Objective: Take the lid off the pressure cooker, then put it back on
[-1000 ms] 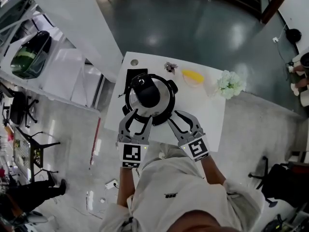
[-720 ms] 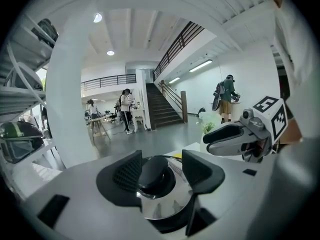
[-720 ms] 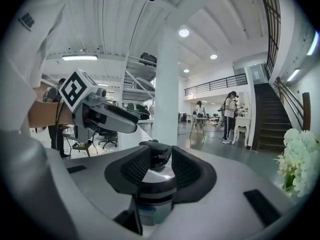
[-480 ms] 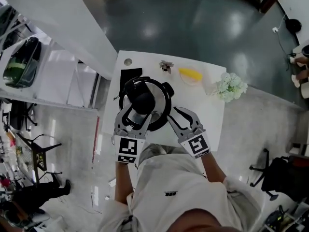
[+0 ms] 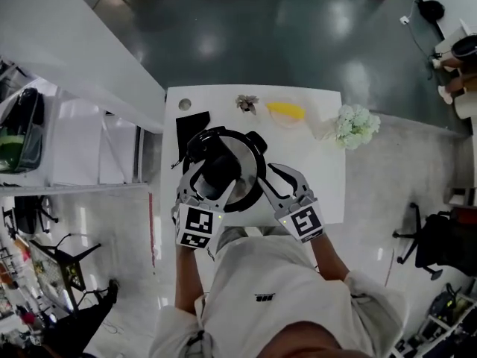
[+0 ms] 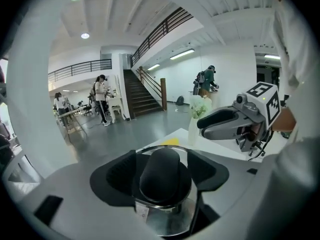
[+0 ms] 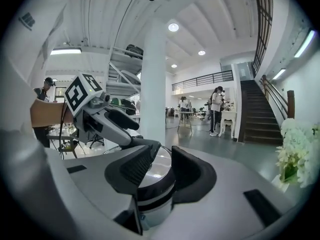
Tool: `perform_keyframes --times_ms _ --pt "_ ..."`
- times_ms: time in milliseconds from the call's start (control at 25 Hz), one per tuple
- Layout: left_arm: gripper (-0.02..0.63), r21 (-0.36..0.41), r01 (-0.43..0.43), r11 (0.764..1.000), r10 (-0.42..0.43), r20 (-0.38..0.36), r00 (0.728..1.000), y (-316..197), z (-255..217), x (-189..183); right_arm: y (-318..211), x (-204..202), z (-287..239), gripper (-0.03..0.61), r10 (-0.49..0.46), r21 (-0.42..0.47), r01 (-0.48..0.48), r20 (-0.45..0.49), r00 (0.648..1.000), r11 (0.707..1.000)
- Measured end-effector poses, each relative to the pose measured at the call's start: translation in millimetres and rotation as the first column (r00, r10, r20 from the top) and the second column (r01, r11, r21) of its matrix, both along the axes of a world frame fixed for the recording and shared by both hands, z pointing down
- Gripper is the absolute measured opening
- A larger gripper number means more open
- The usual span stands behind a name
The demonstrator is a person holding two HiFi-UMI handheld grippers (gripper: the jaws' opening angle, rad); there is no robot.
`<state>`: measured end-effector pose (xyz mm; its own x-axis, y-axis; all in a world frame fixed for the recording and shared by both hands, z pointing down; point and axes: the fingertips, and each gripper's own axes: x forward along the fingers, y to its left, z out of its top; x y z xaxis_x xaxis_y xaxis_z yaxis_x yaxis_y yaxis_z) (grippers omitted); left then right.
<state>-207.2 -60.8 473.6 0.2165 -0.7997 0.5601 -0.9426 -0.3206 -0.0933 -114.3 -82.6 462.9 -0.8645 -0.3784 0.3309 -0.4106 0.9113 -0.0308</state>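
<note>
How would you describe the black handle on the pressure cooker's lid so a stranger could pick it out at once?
On the white rectangular table stands a round, shiny steel pressure cooker. On top of its lid sits a rounded, elongated black handle, the only raised dark lump on bright metal, unlike the flat black sheet lying on the table beside it.

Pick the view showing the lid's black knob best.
The left gripper view: the knob sits centred, close, unblocked. The head view shows it small from above; the right gripper view misses it, showing the pressure cooker's side.
</note>
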Motion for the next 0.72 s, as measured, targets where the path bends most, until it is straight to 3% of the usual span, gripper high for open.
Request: perform_keyframes --times_ms 160,320,720 --pt "0.343 -0.055 -0.081 0.995 0.080 -0.027 0.996 -3 16 0 -2 -8 5 0.133 0.026 0.051 -0.026 -0.001 1.000 0.998" --pt "0.345 -0.085 -0.144 0.986 0.143 -0.023 0.989 -5 26 -1 1 -14 4 0.133 0.080 0.022 -0.080 -0.023 0.997 0.997" --pt "0.336 -0.173 -0.232 0.957 0.228 -0.045 0.973 -3 50 -3 9 -27 5 0.133 0.172 0.051 -0.170 -0.034 0.985 0.984"
